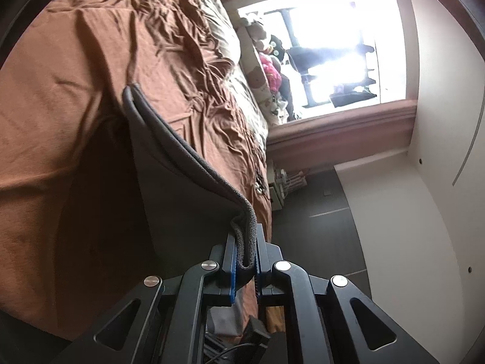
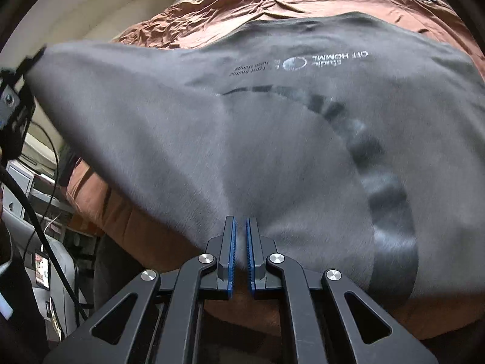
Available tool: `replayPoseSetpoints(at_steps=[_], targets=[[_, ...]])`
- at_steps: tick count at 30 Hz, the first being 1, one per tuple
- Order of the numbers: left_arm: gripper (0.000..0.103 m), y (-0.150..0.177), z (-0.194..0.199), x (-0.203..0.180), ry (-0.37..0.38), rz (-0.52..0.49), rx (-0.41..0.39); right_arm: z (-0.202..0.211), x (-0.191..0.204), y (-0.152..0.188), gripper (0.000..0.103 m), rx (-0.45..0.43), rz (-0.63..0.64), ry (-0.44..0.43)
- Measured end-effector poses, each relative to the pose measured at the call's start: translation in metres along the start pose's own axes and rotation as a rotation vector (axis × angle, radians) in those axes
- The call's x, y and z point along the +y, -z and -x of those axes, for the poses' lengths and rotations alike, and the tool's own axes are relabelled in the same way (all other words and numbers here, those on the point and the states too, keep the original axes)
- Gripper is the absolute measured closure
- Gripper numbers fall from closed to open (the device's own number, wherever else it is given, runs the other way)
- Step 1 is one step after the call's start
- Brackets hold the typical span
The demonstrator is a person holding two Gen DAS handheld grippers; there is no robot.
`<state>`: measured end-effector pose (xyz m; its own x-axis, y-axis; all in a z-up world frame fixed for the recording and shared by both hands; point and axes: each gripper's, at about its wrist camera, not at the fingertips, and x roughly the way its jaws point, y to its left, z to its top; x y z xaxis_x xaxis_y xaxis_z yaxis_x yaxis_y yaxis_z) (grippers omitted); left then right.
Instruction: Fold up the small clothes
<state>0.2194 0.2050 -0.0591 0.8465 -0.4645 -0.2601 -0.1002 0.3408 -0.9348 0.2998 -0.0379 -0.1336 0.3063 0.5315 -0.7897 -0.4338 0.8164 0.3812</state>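
Observation:
A dark grey garment (image 2: 272, 139) with small white lettering and a dark curved band hangs spread above the brown bedsheet (image 2: 303, 3). My right gripper (image 2: 241, 227) is shut on its near edge. My left gripper (image 1: 245, 242) is shut on a bunched ribbed hem of the same garment (image 1: 169, 163), which hangs taut as a dark sheet in front of the bed (image 1: 75, 75). The left gripper also shows at the far left of the right wrist view (image 2: 18, 91), holding the garment's corner.
The bed has a rumpled brown sheet and olive pillows (image 1: 224, 30). A bright window (image 1: 327, 45) with soft toys (image 1: 269, 69) lies beyond it. White walls (image 1: 409, 212) and a dark floor (image 1: 318, 227) are beside the bed. Cables (image 2: 36, 212) and furniture are at left.

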Motion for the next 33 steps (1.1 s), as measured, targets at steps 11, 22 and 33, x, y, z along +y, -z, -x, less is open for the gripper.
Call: replayPoseSetpoints(at_steps=[11, 22, 33], targets=[[0.095, 0.014, -0.038, -0.053, 0.024, -0.108, 0.095, 0.031, -0.012, 0.004, 0.099, -0.052, -0.027, -0.032], [0.095, 0.038, -0.083, -0.091, 0.020, -0.199, 0.197, 0.105, -0.055, 0.031, 0.057, -0.195, -0.093, -0.014], [0.095, 0.073, -0.139, -0.110, 0.004, -0.248, 0.307, 0.158, -0.079, 0.056, 0.051, -0.257, -0.140, 0.036]])
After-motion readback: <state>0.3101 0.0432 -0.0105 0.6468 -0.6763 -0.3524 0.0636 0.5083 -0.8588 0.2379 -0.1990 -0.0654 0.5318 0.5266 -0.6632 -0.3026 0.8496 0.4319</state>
